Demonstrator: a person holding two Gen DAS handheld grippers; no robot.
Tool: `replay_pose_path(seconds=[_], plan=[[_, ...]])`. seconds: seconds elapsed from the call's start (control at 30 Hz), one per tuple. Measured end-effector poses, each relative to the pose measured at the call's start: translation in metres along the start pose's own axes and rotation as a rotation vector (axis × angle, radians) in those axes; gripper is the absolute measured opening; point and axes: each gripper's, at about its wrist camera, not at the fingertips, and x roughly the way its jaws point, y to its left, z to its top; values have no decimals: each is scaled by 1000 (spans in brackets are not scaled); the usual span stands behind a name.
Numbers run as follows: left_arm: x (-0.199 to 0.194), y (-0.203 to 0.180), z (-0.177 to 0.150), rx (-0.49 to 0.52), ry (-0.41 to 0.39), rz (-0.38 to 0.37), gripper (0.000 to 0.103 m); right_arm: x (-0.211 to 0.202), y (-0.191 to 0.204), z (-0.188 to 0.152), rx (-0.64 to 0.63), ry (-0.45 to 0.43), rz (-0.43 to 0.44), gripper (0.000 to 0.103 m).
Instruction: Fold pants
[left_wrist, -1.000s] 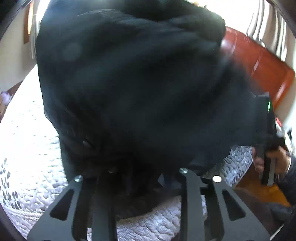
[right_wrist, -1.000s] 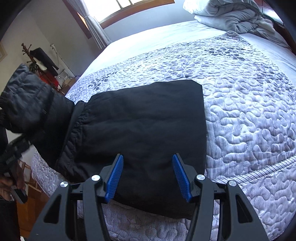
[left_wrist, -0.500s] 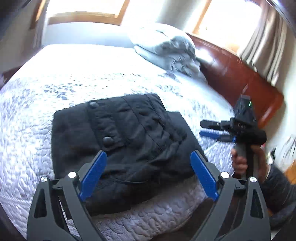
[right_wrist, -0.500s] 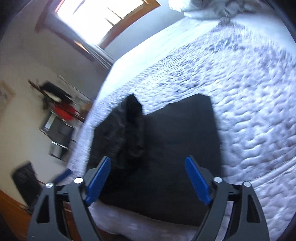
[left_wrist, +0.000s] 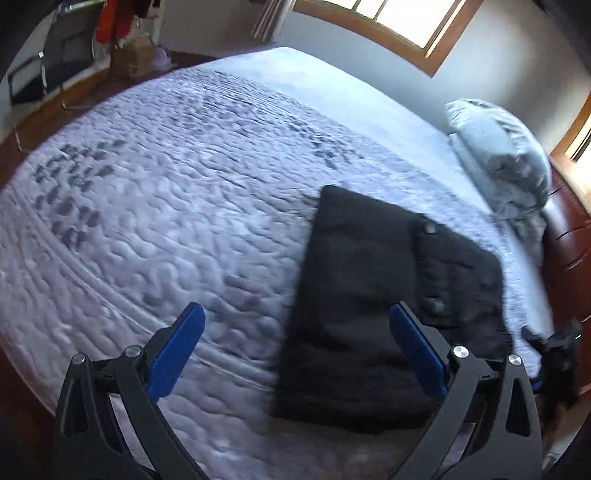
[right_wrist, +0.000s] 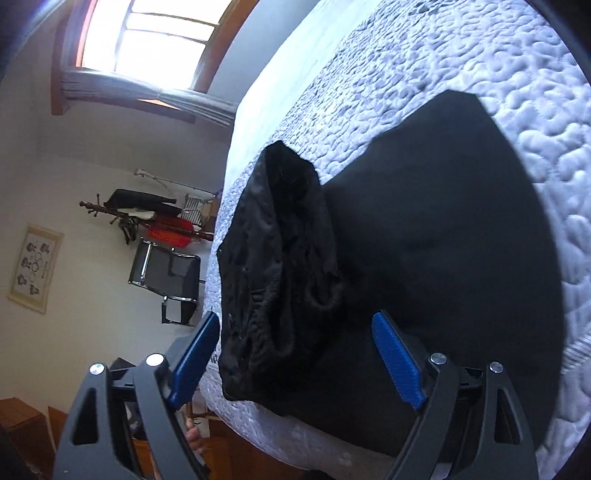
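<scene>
The black pants (left_wrist: 388, 295) lie folded in a thick rectangle near the bed's near edge, with two buttons showing on the top layer. My left gripper (left_wrist: 295, 314) hovers above the quilt, its jaws opening wide; its right finger (left_wrist: 413, 347) overlaps the pants' left part and nothing is gripped. In the right wrist view the pants (right_wrist: 443, 240) fill the middle, with the gathered waistband (right_wrist: 288, 258) bunched on top at the left. My right gripper (right_wrist: 295, 325) stands open just short of that bunch, and its pads are not touching it. The right gripper (left_wrist: 557, 354) also shows at the left view's far right edge.
The bed is covered by a white quilt (left_wrist: 184, 221). A crumpled grey duvet (left_wrist: 498, 155) lies at the head, against a red-brown wooden headboard (left_wrist: 569, 251). Beyond the bed stand a black chair (right_wrist: 166, 280) and a coat rack (right_wrist: 147, 214), on a wooden floor (left_wrist: 48, 110).
My left gripper let go of the bunched black fabric, opened wide and swung left. The pants dropped into a folded stack. My right gripper opened wider and rolled.
</scene>
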Motion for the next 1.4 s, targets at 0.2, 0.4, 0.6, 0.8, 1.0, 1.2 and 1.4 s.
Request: replay_pose_path(seconds=[0.2, 0.4, 0.6, 0.8, 1.0, 1.2, 1.4], plan=[[3, 1, -3, 56, 2, 45, 100, 27, 8, 3, -17, 7, -22, 62], [11, 9, -1, 9, 43, 37, 100, 31, 11, 1, -46, -7, 16, 32], [11, 20, -3, -32, 72, 41, 100, 17, 41, 3, -113, -13, 75, 27], [4, 23, -5, -63, 57, 27, 100, -13, 58, 4, -130, -40, 124, 27], [2, 5, -6, -20, 63, 1, 100, -56, 43, 4, -104, -108, 104, 27], [5, -20, -9, 31, 70, -25, 100, -76, 18, 3, -51, -135, 62, 27], [5, -42, -11, 85, 67, -32, 100, -74, 0, -1, -21, -131, 27, 27]])
